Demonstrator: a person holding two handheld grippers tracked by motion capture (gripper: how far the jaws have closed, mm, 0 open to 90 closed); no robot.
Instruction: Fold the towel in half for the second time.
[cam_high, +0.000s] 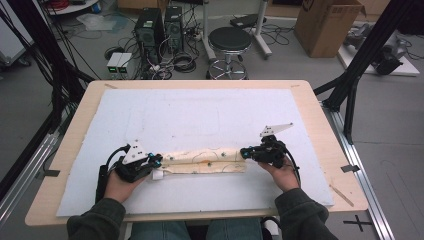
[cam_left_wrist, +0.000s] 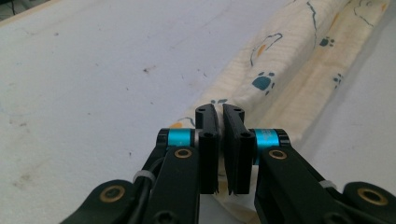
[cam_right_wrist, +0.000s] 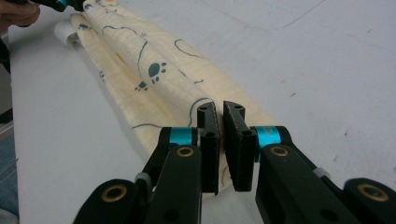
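Note:
A cream cloth (cam_high: 205, 161) with blue paw prints lies folded into a long narrow strip across the near part of the white mat (cam_high: 200, 115). My left gripper (cam_high: 157, 161) is shut on the strip's left end, and my right gripper (cam_high: 245, 152) is shut on its right end. In the left gripper view the jaws (cam_left_wrist: 220, 112) pinch a fold of the cloth (cam_left_wrist: 280, 60), which runs away to the upper right. The right gripper view shows its jaws (cam_right_wrist: 219, 109) closed on the cloth (cam_right_wrist: 149, 60), with the far hand and other gripper (cam_right_wrist: 60, 3) at the top left.
A small white tag (cam_high: 158, 174) sticks out at the strip's left end. The mat covers most of a wooden table (cam_high: 320, 115). Beyond the table stand a black stool (cam_high: 230, 42), computer towers (cam_high: 150, 30) and a cardboard box (cam_high: 325, 25). Black frame poles (cam_high: 360, 60) flank the table.

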